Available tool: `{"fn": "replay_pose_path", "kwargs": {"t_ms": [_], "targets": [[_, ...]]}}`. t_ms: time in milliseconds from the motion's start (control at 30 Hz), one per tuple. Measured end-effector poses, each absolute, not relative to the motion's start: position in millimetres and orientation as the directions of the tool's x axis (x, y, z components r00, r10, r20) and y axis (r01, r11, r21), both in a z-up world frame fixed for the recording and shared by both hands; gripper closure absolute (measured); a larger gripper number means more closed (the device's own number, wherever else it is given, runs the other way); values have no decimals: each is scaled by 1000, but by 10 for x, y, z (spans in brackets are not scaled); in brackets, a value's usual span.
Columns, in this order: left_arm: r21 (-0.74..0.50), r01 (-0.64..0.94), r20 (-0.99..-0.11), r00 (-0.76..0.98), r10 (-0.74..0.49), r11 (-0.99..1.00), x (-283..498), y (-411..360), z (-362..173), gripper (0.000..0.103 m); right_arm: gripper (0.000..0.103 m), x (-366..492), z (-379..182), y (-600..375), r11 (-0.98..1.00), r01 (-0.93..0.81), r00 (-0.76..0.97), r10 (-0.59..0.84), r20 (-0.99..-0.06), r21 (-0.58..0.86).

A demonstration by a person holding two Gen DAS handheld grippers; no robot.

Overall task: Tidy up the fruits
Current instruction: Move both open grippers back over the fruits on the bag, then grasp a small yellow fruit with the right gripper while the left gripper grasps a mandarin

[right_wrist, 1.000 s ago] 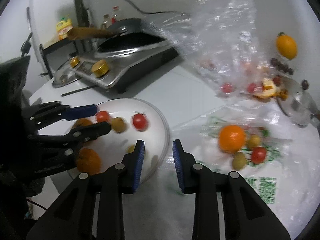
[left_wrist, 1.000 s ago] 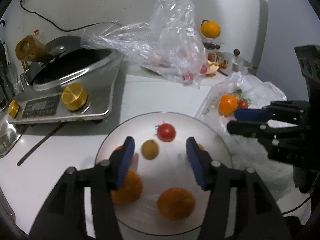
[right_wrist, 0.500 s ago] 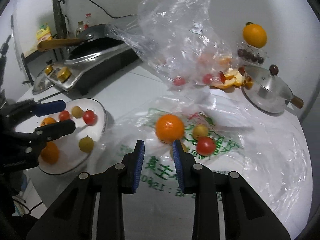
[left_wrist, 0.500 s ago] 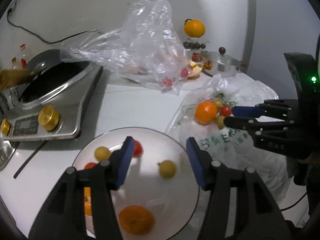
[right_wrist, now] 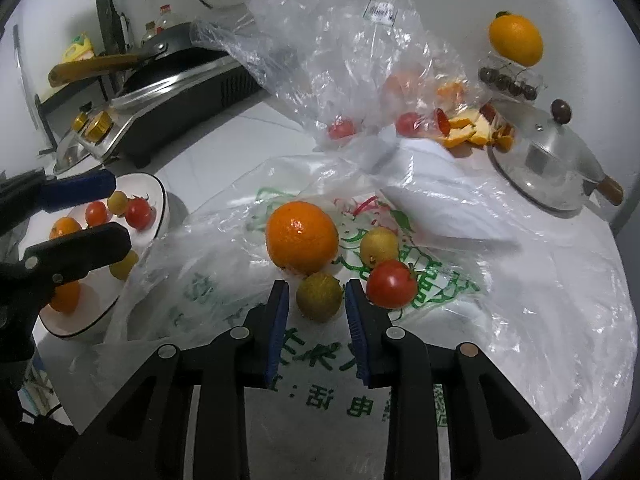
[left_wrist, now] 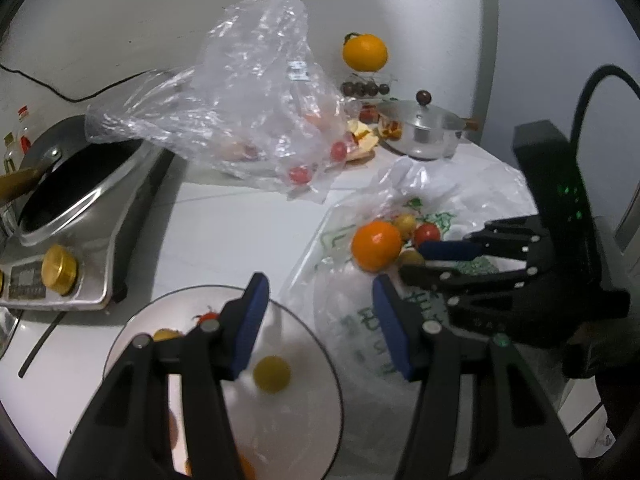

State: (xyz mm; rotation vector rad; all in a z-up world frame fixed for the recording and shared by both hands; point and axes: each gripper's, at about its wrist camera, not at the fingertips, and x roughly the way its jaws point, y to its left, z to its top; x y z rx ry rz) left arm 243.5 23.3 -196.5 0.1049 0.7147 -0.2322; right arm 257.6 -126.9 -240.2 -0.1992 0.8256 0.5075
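**Yellow-green fruit dead ahead of your right jaws**

While your right gripper (right_wrist: 317,302) stands narrowly parted and empty, the small yellow-green fruit (right_wrist: 319,296) sits just past its tips, centred on the gap, round with no long axis. Your left gripper (left_wrist: 318,312), half open and empty, is farther off, over the plate (left_wrist: 320,354). Orange (right_wrist: 302,236) and tomato (right_wrist: 391,283) crowd it on crinkly, slippery bag (right_wrist: 520,300).
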Motion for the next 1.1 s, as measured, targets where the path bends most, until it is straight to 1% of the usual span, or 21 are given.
{"fn": "replay_pose_path", "kwargs": {"t_ms": [133, 167, 433, 667, 1100], "targets": [[29, 258, -666, 725, -173, 966, 2485, 118, -1978, 47, 72, 2614, -2466, -1262, 855, -517, 546, 356, -758, 30], [32, 259, -668, 724, -172, 965, 2499, 95, -1984, 47, 76, 2615, -2466, -1278, 855, -518, 546, 360, -757, 32], [46, 274, -685, 708, -170, 961, 2616, -136, -2025, 47, 76, 2488, -2313, -1490, 847, -529, 567, 404, -718, 59], [55, 277, -704, 692, -160, 959, 2731, -330, -2096, 47, 76, 2426, -2160, -1762, 862, -502, 610, 408, -680, 67], [66, 286, -755, 641, -140, 956, 3066, -537, -2298, 50, 76, 2477, -2175, -2091, 873, -478, 629, 419, -655, 100]]}}
